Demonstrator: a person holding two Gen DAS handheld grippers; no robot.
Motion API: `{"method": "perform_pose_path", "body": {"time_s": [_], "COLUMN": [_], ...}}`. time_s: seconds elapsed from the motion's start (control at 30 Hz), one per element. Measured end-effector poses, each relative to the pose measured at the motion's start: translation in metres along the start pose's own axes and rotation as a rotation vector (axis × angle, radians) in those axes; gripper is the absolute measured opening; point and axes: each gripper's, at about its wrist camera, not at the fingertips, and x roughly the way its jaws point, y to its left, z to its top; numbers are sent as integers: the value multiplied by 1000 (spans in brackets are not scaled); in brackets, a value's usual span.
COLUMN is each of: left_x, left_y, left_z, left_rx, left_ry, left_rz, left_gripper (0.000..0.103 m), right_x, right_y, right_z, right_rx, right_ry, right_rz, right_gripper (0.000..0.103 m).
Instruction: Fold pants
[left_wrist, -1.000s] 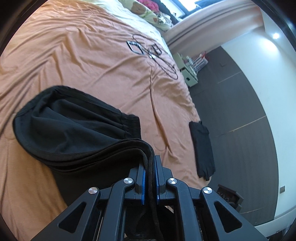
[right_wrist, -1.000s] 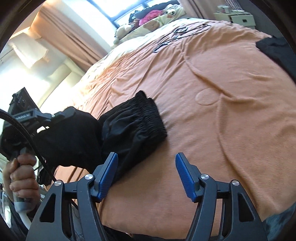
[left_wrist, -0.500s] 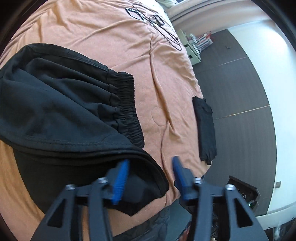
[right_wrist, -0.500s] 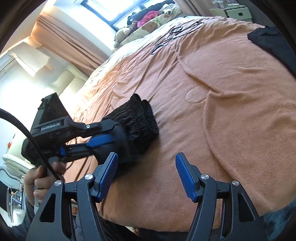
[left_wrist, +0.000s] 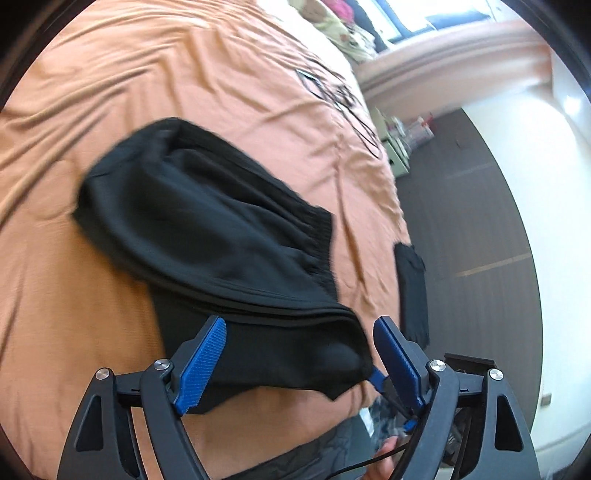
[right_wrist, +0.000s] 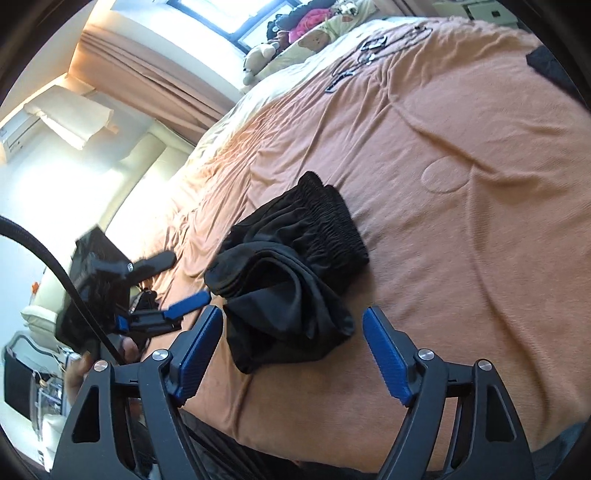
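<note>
The black pants (left_wrist: 207, 229) lie folded in a thick bundle on the orange bed cover (left_wrist: 155, 74), elastic waistband toward the right. My left gripper (left_wrist: 301, 328) sits at their near edge with its jaws opening; the hem lies between the blue pads (left_wrist: 207, 350), which do not press it. In the right wrist view the pants (right_wrist: 291, 266) rest just ahead of my right gripper (right_wrist: 293, 314), whose jaws are also opening with nothing gripped. A hand holds the left gripper (right_wrist: 190, 277) at the pants' left side.
A second folded black garment (left_wrist: 410, 288) lies at the bed's right edge, also visible as a black garment (right_wrist: 550, 66). Cables and a small device (right_wrist: 365, 48) lie farther up the bed, near pillows and stuffed toys (right_wrist: 295, 40). Dark floor (left_wrist: 472, 221) runs beside the bed.
My left gripper let go of the pants' edge, opened wide and drew back a little; the pants now rest folded on the bed. The right gripper's jaws spread slightly wider.
</note>
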Motion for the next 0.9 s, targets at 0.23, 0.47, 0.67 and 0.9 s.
{"method": "perform_pose_path", "body": {"time_s": [0.23, 0.47, 0.67, 0.9], "left_x": [-1, 16, 28, 13], "left_y": [41, 69, 73, 74], "left_z": [1, 12, 29, 45], "left_rx": [-79, -124, -131, -155], "left_ry": [-18, -5, -65, -160], "left_rz": [10, 2, 33, 61], "left_gripper": [84, 84, 83, 40], "right_x": [21, 34, 36, 35], "right_y": [3, 7, 8, -1], "right_z": [8, 10, 11, 6], "right_rx": [5, 0, -11, 7], "right_ry": [29, 69, 82, 95], "right_rz": [-40, -27, -48, -55], "right_gripper": [77, 63, 53, 13]}}
